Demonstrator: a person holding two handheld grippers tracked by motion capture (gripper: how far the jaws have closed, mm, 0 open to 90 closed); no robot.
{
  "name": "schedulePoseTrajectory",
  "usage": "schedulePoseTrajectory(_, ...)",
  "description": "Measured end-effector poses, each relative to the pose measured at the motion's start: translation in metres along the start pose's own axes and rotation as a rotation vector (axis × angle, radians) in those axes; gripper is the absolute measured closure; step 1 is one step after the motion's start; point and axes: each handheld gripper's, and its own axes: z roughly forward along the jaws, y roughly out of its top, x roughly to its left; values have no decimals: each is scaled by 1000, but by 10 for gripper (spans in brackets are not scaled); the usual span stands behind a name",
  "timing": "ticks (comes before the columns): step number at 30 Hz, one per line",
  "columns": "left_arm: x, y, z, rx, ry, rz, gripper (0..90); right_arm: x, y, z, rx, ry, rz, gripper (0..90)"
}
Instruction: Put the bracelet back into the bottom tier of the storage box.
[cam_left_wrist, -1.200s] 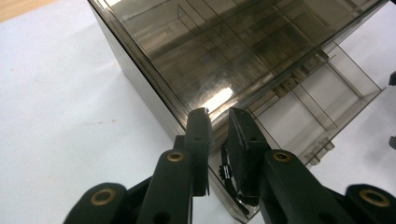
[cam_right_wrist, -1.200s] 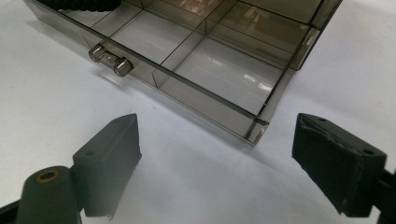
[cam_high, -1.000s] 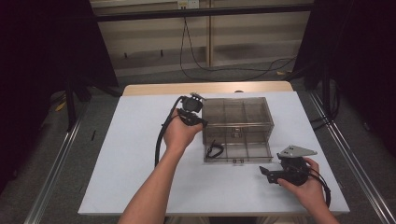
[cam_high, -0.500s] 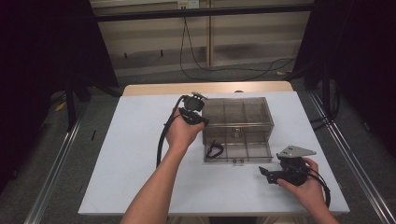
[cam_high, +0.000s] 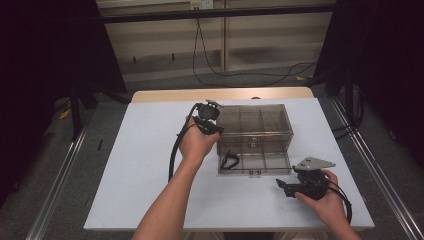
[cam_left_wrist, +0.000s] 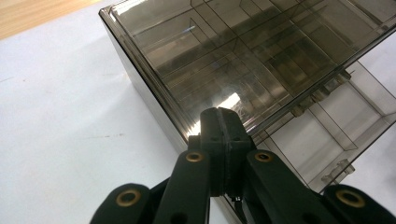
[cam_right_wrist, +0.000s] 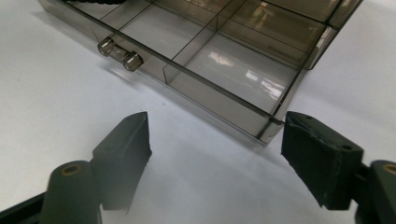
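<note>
A smoky clear box (cam_high: 255, 125) sits mid-table, toward the far edge, with its drawer (cam_high: 257, 162) pulled out toward the person. The left gripper (cam_high: 210, 122) is at the box's left top edge, jaws pressed together with nothing seen between them; in the left gripper view the tips lie over that rim. The right gripper (cam_high: 292, 187) hovers just off the drawer's near right corner, jaws wide apart, the corner and the knobs (cam_right_wrist: 119, 53) ahead of them. A black cord (cam_high: 229, 161) lies in the drawer's left compartment. The table (cam_high: 140, 170) is bare and broad to the left and along the near edge.
</note>
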Motion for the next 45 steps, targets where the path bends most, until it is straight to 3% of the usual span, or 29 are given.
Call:
schedulePoseTrajectory(12, 0, -1, 0, -9, -4, -13, 900, 0, 5, -7, -15, -3, 46, 306)
schedulePoseTrajectory(21, 0, -2, 0, -14, -6, -18, 900, 6, 4, -6, 4, 13, 44, 489)
schedulePoseTrajectory(34, -2, -2, 0, -15, 5, -18, 900, 11, 9, 2, -12, 49, 25, 744)
schedulePoseTrajectory(45, -2, -2, 0, -8, 9, -22, 900, 17, 13, 6, -5, 51, 2, 881)
